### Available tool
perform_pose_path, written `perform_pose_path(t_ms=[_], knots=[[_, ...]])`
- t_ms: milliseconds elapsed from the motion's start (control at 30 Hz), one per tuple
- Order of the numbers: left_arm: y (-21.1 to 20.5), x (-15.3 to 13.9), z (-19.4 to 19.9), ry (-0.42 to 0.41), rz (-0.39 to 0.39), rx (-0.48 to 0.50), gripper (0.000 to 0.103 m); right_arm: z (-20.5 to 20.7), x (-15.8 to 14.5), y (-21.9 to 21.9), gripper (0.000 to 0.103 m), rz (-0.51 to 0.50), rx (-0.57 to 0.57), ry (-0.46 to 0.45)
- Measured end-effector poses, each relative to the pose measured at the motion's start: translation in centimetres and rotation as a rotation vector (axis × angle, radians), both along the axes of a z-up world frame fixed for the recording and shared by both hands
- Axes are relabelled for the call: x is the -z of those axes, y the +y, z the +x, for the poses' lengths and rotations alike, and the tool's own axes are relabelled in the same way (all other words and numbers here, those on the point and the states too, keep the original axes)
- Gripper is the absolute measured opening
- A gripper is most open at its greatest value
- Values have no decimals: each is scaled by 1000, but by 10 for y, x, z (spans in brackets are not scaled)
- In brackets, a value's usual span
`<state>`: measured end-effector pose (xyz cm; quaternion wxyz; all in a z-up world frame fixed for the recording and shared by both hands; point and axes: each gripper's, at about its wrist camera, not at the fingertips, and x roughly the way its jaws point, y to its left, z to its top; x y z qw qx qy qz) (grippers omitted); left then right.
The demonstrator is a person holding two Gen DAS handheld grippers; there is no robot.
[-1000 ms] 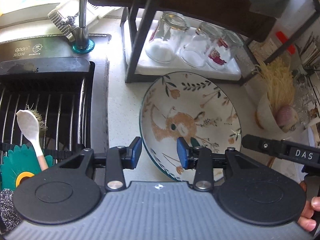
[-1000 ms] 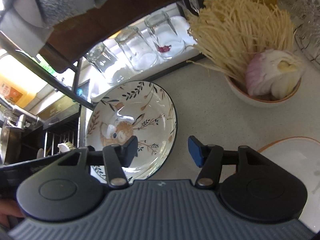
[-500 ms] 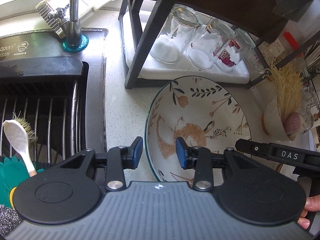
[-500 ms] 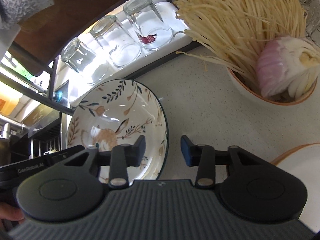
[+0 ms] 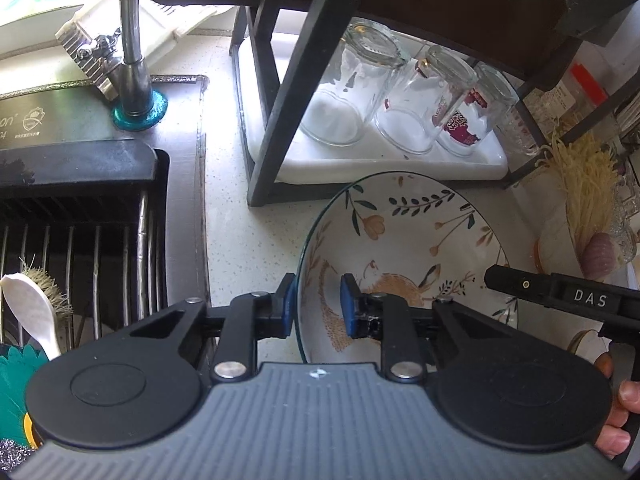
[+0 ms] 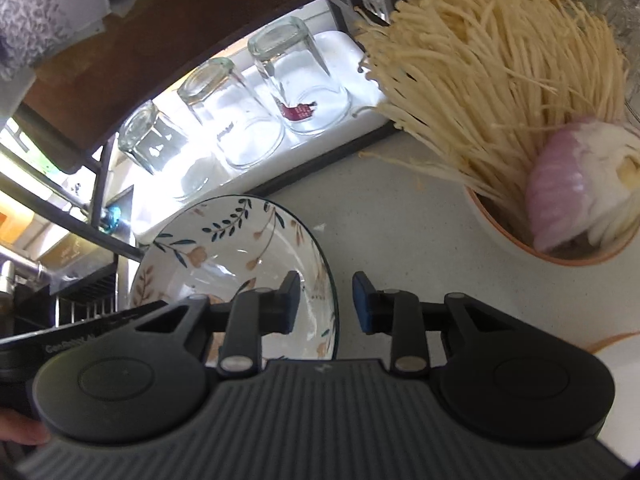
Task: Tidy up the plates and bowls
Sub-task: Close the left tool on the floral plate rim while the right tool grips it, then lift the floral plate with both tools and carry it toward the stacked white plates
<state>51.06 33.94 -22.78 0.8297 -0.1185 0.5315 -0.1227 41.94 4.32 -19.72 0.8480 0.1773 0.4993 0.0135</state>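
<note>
At the far left of the left wrist view the sink point(image 5: 72, 248) holds a black wire rack, with a white spoon point(image 5: 30, 308) and a bristle brush point(image 5: 44, 288) lying in it and a teal scrubber point(image 5: 16, 376) at its near corner. The tap point(image 5: 132, 40) rises from a teal base at the sink's back edge. To the right, the pale speckled worktop point(image 5: 236, 256) runs back to a black shelf frame point(image 5: 280, 92), under which a white tray point(image 5: 384, 164) carries three upturned glasses point(image 5: 360, 88).

The deer-patterned plate point(image 5: 412, 240) sits on the worktop just in front of that tray, between the sink and a bowl of enoki mushrooms point(image 5: 588, 196) at the right edge. The left gripper point(image 5: 316, 304) straddles the plate's left rim: one blue pad is outside the rim, the other inside over the painted deer. Its jaws are narrow and closing, with the rim between them; the pads do not visibly press on it yet.

In the right wrist view the same plate point(image 6: 240, 248) lies at lower left, and the right gripper point(image 6: 326, 304) straddles its right rim, one pad above the plate's inside, the other over bare worktop point(image 6: 400, 232). These jaws are also narrow and closing, with a gap still showing beside the rim. Further right, the orange-rimmed bowl point(image 6: 520, 244) holds enoki mushrooms point(image 6: 492, 64) and a cut onion point(image 6: 576, 188). A white plate with an orange rim point(image 6: 616, 364) shows at the lower right edge.
</note>
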Motion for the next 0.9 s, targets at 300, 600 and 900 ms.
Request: perform_pose_path(t_ms=[300,600,900], knots=[[-1,-3,-3,-4,17,-40,19,4,4,9,16,-34,-70,14],[-12,-29,-27,-48,42,-31,16,-11,-9,2,16,-27,-74,-3],[-23,-75,-67,-126,38,-22,15,-50,-47,-10,16,-13,-64,-91]])
